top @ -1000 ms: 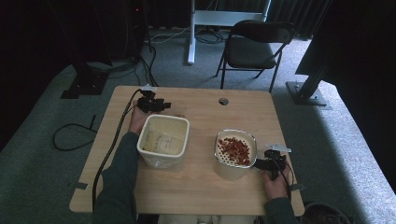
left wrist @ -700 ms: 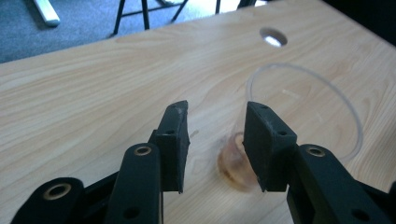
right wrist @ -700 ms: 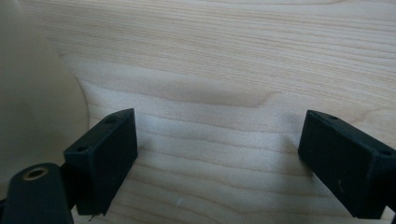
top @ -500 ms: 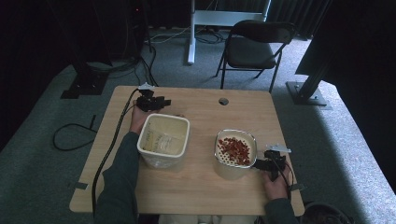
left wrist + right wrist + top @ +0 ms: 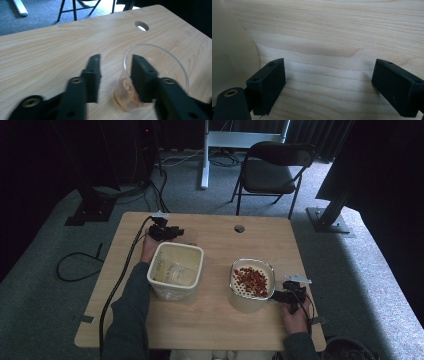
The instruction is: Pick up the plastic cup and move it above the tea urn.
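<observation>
A person sat at a pale wooden table [image 5: 215, 320], holding a black two-jaw gripper in each hand.

The left gripper [image 5: 113, 72] was at the far left part of the table, just beyond a cream square tub [image 5: 175, 270]. Its jaws stood apart, with a clear plastic cup [image 5: 152, 77] at them. One jaw was inside the cup's mouth, and the other was outside, to its left, with the near rim of the cup between them. The jaws had not closed on the rim; a gap showed beside the outer jaw. The cup was tilted toward the gripper, and a little amber liquid with pale lumps, perhaps food scraps, lay in its bottom, though blur made that hard to judge. Beyond the jaws and to their right, a round cable hole [image 5: 141, 25] pierced the tabletop.

The right gripper [image 5: 328, 82] was at the near right part of the table, with its jaws spread wide and nothing between them but bare wood. To the left of its left jaw, very close, rose the curved pale wall of a cream container [image 5: 229, 50]. From above, that container [image 5: 252, 280] held a perforated insert covered with small red pieces [image 5: 251, 279], and the right gripper [image 5: 281, 295] was just beside its right edge.

A dark folding chair [image 5: 272, 170] stood on grey carpet beyond the table.
</observation>
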A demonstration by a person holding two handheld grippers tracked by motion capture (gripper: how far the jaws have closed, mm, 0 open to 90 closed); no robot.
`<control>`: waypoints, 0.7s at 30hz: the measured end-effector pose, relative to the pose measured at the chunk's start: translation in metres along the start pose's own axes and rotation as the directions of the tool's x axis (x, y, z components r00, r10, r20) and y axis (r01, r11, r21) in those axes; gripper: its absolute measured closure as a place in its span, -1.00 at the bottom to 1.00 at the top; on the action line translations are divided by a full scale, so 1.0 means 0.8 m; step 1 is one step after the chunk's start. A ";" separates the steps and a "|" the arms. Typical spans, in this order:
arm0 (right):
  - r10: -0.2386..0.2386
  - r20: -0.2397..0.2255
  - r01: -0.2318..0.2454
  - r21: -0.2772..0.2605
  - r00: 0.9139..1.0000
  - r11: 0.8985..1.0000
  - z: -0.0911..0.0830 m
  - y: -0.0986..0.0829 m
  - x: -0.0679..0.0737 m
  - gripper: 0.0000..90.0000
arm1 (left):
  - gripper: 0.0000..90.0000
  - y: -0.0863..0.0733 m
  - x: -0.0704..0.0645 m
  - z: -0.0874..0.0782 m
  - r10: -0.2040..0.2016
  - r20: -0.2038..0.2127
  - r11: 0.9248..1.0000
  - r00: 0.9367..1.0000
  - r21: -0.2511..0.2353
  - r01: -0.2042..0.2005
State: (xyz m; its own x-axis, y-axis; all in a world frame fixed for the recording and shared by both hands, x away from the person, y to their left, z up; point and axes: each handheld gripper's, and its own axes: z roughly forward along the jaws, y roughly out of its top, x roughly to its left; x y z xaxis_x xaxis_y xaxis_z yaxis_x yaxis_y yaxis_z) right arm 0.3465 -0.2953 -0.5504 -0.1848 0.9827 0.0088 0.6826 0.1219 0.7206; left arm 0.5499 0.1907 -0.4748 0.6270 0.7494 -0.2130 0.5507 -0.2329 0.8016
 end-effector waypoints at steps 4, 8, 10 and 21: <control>0.000 0.000 0.000 0.000 1.000 1.000 0.000 0.000 0.000 -0.75 | 0.66 0.000 0.000 -0.002 0.005 -0.007 1.000 1.000 0.003 -0.005; 0.000 0.000 0.000 0.000 1.000 1.000 0.000 0.000 0.000 -0.75 | 0.48 0.000 -0.001 0.000 0.003 0.009 1.000 1.000 0.002 -0.003; 0.000 0.000 0.000 0.000 1.000 1.000 0.000 0.000 0.000 -0.75 | 0.42 -0.001 0.000 0.001 -0.002 0.022 1.000 1.000 0.001 0.001; 0.000 0.000 0.000 0.000 1.000 1.000 0.000 0.000 0.000 -0.75 | 0.25 0.000 -0.005 0.007 0.001 0.067 1.000 0.998 0.009 -0.002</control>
State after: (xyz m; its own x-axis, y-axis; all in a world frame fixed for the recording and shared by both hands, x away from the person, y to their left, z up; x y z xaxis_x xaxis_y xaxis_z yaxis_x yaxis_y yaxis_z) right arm 0.3465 -0.2953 -0.5504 -0.1847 0.9828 0.0088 0.6826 0.1219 0.7206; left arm 0.5503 0.1841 -0.4767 0.6632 0.7059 -0.2489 0.5545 -0.2400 0.7968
